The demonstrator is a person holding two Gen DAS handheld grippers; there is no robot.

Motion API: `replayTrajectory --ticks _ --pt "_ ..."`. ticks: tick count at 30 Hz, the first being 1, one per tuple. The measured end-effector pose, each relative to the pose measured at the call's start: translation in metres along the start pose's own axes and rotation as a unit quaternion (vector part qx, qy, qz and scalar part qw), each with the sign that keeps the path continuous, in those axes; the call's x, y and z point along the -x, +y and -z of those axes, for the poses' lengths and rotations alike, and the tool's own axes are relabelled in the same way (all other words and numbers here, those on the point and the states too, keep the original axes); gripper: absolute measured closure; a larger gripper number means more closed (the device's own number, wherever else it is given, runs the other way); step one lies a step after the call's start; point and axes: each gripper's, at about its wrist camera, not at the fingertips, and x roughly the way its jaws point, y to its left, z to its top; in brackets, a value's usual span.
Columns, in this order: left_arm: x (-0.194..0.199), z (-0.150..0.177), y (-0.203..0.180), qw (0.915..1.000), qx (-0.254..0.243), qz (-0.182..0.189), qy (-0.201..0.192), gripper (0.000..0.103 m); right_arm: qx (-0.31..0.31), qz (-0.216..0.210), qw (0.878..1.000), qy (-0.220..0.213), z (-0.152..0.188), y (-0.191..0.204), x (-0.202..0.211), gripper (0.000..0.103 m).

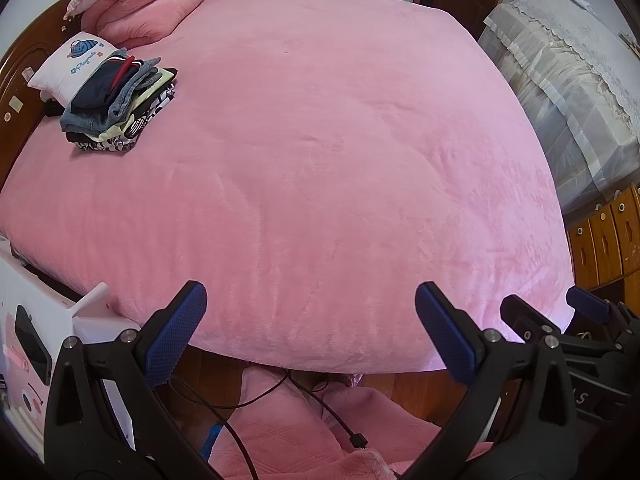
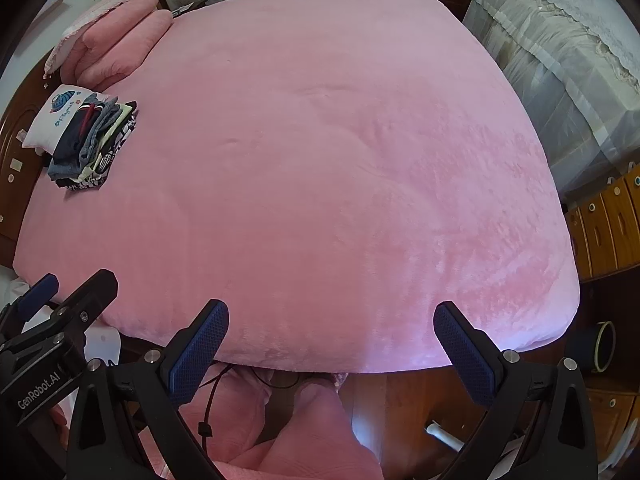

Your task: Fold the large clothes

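A stack of folded clothes [image 1: 116, 106] in dark blue, grey denim, pale yellow and black-and-white lies at the far left of the pink bed [image 1: 320, 152]; it also shows in the right wrist view [image 2: 92, 144]. My left gripper [image 1: 310, 332] is open and empty above the bed's near edge. My right gripper [image 2: 332, 348] is open and empty beside it, also over the near edge of the bed [image 2: 328, 168]. The right gripper shows at the right edge of the left wrist view [image 1: 560, 320].
A white printed pillow [image 1: 68, 64] and pink folded quilts [image 1: 144, 4] lie at the headboard side. A covered piece of furniture [image 1: 568, 76] and wooden drawers [image 1: 608, 240] stand on the right. Pink fabric [image 1: 304, 432] and black cables [image 1: 340, 420] lie below the bed edge.
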Motion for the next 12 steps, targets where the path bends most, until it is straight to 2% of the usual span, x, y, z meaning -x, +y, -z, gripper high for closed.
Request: replayTrajectory --ticks 12 --pt "-0.002 -0.006 -0.012 0.9998 -0.016 -0.011 0.000 0.000 -0.008 -0.001 1.000 0.001 -0.003 -0.008 -0.003 0.000"
